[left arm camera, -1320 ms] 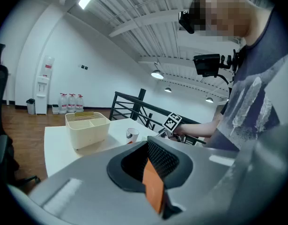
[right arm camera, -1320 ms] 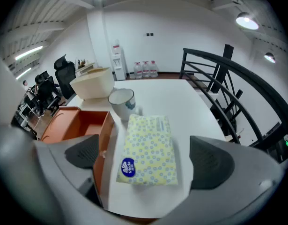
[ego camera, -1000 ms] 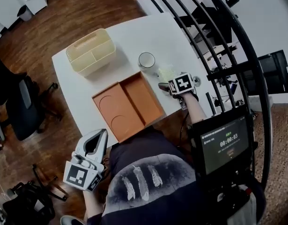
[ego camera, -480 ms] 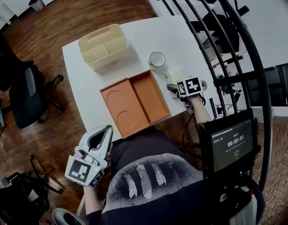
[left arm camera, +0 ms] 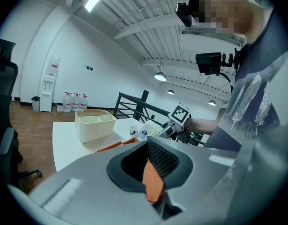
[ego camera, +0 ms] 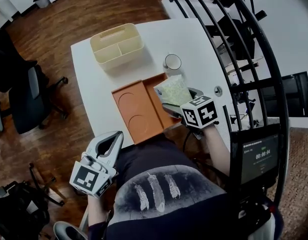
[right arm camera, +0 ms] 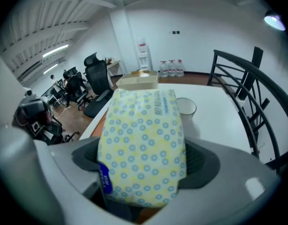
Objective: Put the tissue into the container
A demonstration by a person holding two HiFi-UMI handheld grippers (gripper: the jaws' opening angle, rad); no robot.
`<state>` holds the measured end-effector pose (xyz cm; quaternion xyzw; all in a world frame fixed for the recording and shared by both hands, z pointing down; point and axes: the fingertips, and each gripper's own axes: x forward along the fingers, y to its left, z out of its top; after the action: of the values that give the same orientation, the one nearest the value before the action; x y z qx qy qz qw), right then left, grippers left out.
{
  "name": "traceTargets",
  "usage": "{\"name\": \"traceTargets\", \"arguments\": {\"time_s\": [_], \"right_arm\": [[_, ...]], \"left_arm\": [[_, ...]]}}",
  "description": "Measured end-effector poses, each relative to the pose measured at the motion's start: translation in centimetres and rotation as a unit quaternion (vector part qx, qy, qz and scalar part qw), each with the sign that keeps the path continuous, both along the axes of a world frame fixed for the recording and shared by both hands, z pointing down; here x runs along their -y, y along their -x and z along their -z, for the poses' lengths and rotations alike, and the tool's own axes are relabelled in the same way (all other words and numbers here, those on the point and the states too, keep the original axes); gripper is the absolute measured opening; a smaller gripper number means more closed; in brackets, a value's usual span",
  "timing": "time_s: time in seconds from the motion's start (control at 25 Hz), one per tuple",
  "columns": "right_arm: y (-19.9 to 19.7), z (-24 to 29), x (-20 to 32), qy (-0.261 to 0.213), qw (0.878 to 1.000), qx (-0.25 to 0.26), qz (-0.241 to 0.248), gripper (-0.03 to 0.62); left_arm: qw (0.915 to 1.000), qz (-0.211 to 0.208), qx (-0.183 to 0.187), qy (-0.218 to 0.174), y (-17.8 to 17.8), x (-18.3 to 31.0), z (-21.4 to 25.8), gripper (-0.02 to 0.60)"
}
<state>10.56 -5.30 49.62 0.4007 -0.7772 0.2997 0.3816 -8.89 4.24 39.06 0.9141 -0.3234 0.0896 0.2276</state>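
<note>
My right gripper [ego camera: 175,100] is shut on the tissue pack [ego camera: 173,90], a soft yellow packet with blue rings. It holds the packet in the air over the right half of the orange tray [ego camera: 136,109]. In the right gripper view the tissue pack [right arm camera: 144,125] fills the space between both jaws of the right gripper [right arm camera: 144,162]. The cream divided container [ego camera: 117,44] stands at the table's far left part, and the same container [right arm camera: 139,80] shows beyond the packet. My left gripper [ego camera: 107,145] hangs low beside the person, off the table, shut and holding nothing [left arm camera: 153,172].
A glass cup [ego camera: 172,62] stands on the white table [ego camera: 93,79] just beyond the tray. A black curved railing [ego camera: 244,49] runs along the right. An office chair [ego camera: 23,99] stands left of the table. A small screen [ego camera: 259,156] sits near the right arm.
The right gripper closed on the tissue pack at the table's right edge, lifted it and carried it left over the orange tray. The left gripper stayed low.
</note>
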Motion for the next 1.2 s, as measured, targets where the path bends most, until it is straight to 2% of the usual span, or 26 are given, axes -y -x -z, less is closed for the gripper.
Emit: {"name": "traceTargets", "arguments": {"time_s": [0.28,0.52,0.64,0.92,1.08,1.2], "right_arm": [[0.3,-5.0,-0.6,0.053,0.998,-0.024,-0.013,0.472],[-0.5,-7.8,-0.5,0.068,0.996,-0.053,-0.030,0.474],[-0.5,-8.6,-0.9,0.078,0.995,-0.051,-0.038,0.474],[0.7,-5.5,-0.2,0.029,0.999,-0.024,-0.019,0.482],[1.8,-0.4,0.7,-0.022,0.999,-0.007,0.025,0.482],[3.4,3.8,0.9,-0.065,0.994,0.011,0.089,0.482]], "left_arm": [[0.9998,0.008,0.009,0.013,0.7,-0.4,0.3,0.003],[0.9998,-0.003,0.017,0.008,0.7,-0.6,0.6,0.003],[0.9998,-0.003,0.019,0.010,0.8,-0.7,0.6,0.003],[0.9998,0.004,0.017,0.014,0.7,-0.8,0.4,0.003],[0.9998,0.003,0.017,0.012,1.2,-0.6,0.5,0.003],[0.9998,0.002,0.021,0.006,1.1,-0.2,1.0,0.003]]}}
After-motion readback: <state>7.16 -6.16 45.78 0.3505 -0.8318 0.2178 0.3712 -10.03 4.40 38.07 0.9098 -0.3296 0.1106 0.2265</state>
